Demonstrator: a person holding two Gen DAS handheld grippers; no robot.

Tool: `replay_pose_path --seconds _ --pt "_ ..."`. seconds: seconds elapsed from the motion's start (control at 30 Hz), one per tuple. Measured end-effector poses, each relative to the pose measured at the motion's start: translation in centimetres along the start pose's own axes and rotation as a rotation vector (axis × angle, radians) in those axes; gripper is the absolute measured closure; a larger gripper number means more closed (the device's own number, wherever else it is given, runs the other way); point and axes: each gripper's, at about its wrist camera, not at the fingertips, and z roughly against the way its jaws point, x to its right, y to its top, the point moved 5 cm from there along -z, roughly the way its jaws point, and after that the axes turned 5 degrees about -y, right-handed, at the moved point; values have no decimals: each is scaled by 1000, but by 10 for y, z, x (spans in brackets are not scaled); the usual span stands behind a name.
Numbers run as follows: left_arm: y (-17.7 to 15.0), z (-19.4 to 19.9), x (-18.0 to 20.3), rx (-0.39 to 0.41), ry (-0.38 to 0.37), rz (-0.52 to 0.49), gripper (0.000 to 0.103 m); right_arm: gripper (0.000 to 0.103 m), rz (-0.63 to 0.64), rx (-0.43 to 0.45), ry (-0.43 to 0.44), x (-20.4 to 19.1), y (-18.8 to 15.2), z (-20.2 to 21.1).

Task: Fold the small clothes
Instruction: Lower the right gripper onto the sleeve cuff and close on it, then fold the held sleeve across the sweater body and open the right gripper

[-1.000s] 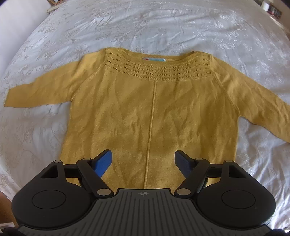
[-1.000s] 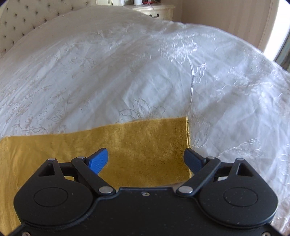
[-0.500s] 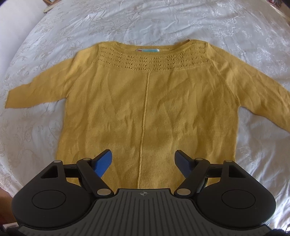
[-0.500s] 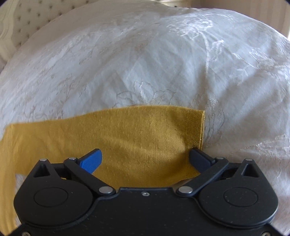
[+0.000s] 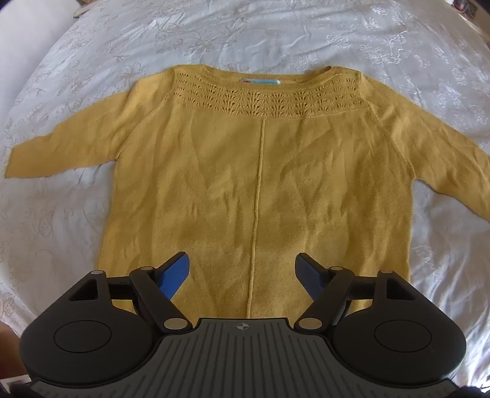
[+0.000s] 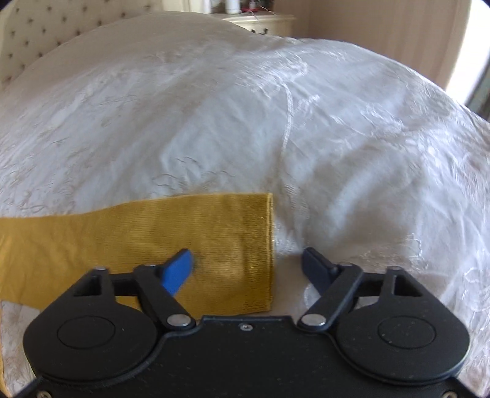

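1. Mustard knit sweater (image 5: pixel 260 183) spread flat, face up, on white embroidered bedspread (image 5: pixel 275 39).
2. Left gripper (image 5: pixel 243 271) above sweater hem, jaws apart, gripping nothing.
3. Right gripper (image 6: pixel 248 264) closing, straddling sleeve cuff (image 6: pixel 263 245); pads not yet pressing.

- The white bedspread (image 5: pixel 275 33) lies open and flat on every side of the mustard sweater (image 5: pixel 260 171); bare cloth runs from 9 through 12 to 3 o'clock in the left wrist view.
- The sweater lies flat and low, sleeves spread toward 9 and 3 o'clock.
- The left gripper (image 5: pixel 242 272) stands wide above the hem, nothing between its fingers.
- The right gripper (image 6: pixel 247 269) is closing over the sleeve cuff (image 6: pixel 263 248); bare bedspread lies just beyond the cuff toward 3 o'clock.
- In the right wrist view, a tufted headboard (image 6: pixel 61 33) at 11 o'clock and a cream dresser (image 6: pixel 260 23) at 12 o'clock bound the far edge.
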Motion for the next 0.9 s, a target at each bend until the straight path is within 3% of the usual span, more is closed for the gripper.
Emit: replay_pose_path --seconds 0.03,0.1,0.13,0.17,0.27,0.47,0.7,0.9 --pt "2 -1 -2 2 -1 -4 27 29 -7 -7 4 -1 2 -2" --pt "3 -3 -6 8 -6 -11 27 45 -16 -18 26 -7 9 -3" --pt "4 -4 -9 10 -10 -11 27 74 -33 -34 63 -10 12 -2" --pt "5 -5 -13 11 -15 -10 27 91 -53 -50 104 -14 15 0" --pt "9 -10 -23 11 -34 -9 27 91 -28 -29 136 -36 27 19" --pt "19 -21 -52 23 -53 -15 27 91 -20 55 327 -120 49 79" --pt "27 -28 -105 57 -59 13 27 91 105 79 564 -271 57 128" --pt "22 -35 -160 60 -38 64 27 91 239 31 739 -405 25 148"
